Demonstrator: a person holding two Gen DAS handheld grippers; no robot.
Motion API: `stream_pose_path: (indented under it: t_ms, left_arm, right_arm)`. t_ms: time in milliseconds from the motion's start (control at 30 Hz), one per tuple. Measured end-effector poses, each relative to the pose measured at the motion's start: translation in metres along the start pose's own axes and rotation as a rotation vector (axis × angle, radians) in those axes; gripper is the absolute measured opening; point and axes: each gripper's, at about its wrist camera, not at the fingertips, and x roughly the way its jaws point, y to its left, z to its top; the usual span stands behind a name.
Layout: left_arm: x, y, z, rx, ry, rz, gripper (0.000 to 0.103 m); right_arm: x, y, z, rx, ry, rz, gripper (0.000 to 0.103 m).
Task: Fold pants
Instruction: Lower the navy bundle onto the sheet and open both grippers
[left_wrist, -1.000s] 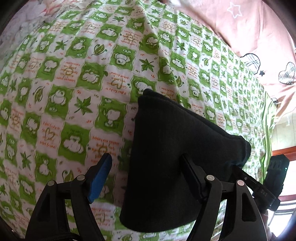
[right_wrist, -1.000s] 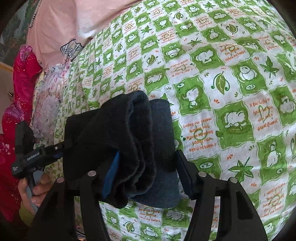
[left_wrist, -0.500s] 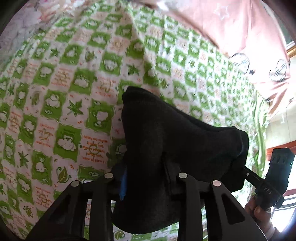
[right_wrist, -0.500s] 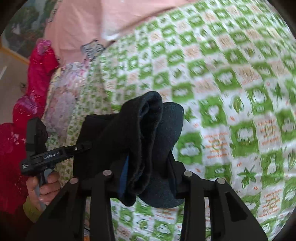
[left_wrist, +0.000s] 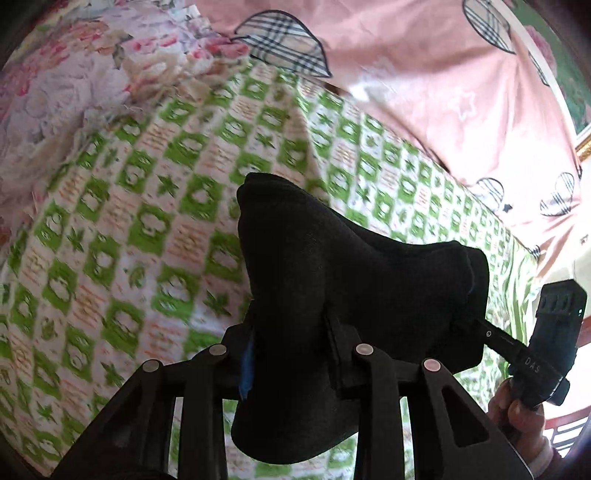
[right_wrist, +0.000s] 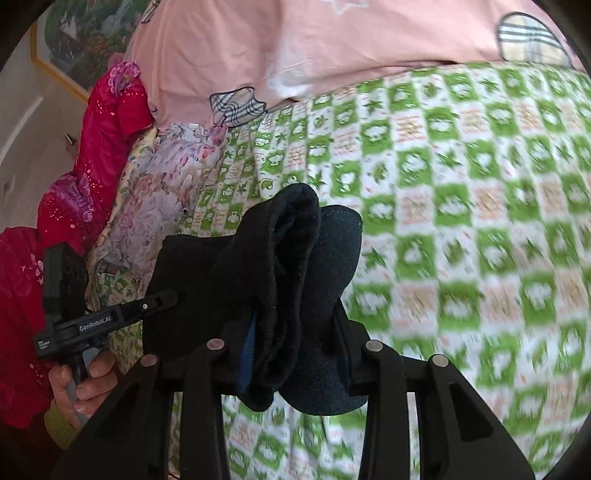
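The folded black pants (left_wrist: 354, 295) hang between your two grippers – your left gripper (left_wrist: 291, 354) pinches one end, your right gripper (right_wrist: 295, 350) pinches the other – above the green checked bedsheet (right_wrist: 461, 221) ahead of them

green checked sheet (left_wrist: 155, 229), pink quilt (left_wrist: 424, 92), floral blanket (right_wrist: 159, 184), red cloth (right_wrist: 99, 147)

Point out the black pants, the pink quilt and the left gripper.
black pants (left_wrist: 354, 280): left wrist view, on the broad folded face.
pink quilt (right_wrist: 332, 44): right wrist view, on plain pink fabric.
left gripper (left_wrist: 290, 354): left wrist view, midway between its fingertips, shut on the pants.
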Motion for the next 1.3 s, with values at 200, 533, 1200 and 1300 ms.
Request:
stream_pose_path:
  t_ms: [200,533,1200,1300]
  left_arm:
    - [0.016,0.013,0.014,-0.026,0.002,0.018,0.031]
    - [0.032,0.023,0.01,-0.028,0.022,0.03,0.031]
    - [0.057,0.034,0.008,-0.045,0.054,0.061,0.05]
    - [0.057,0.036,0.008,-0.058,0.053,0.065,0.055]
  right_arm:
    - [0.023,0.0,0.015,-0.018,0.032,-0.007,0.037]
    - [0.042,-0.018,0.015,0.015,0.075,-0.009,0.038]
    - [0.054,-0.041,0.008,0.026,0.078,-0.025,0.054]
    - [0.052,-0.04,0.007,0.034,0.077,-0.024,0.055]
